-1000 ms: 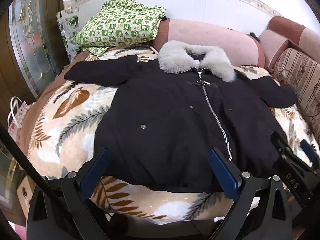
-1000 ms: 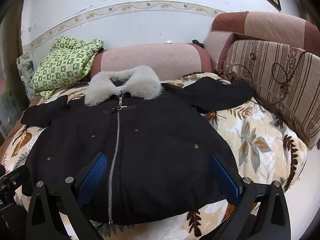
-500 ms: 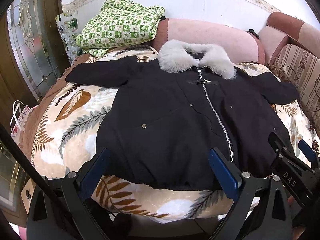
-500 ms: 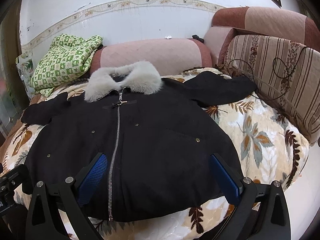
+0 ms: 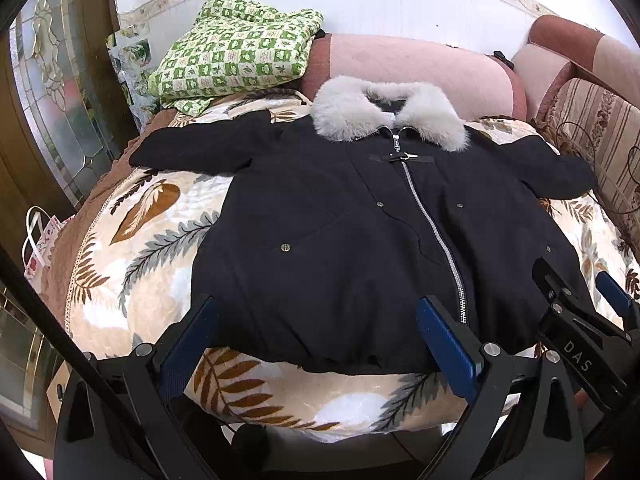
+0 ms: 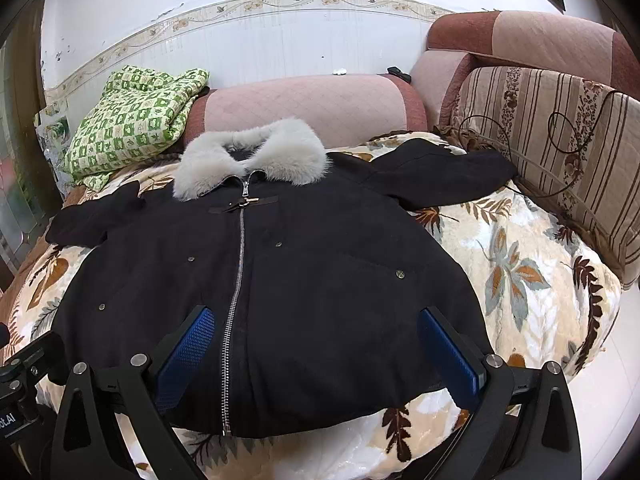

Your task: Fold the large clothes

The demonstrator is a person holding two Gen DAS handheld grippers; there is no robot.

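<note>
Both claws have drawn back slightly from the black zip-up coat with grey fur collar [image 5: 360,240]. Left claw [image 5: 320,340] and right claw [image 6: 320,348] gape wide, holding nothing.

A bed covered by a leaf-patterned blanket [image 6: 520,248] carries a black coat [image 6: 312,280] spread flat, zipped, sleeves out, and a green checked quilt [image 6: 132,124] folded at its head.

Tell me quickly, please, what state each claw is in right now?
Left claw: open, holding nothing, poised above the black coat hem.
Right claw: open, holding nothing, above the same hem.
</note>
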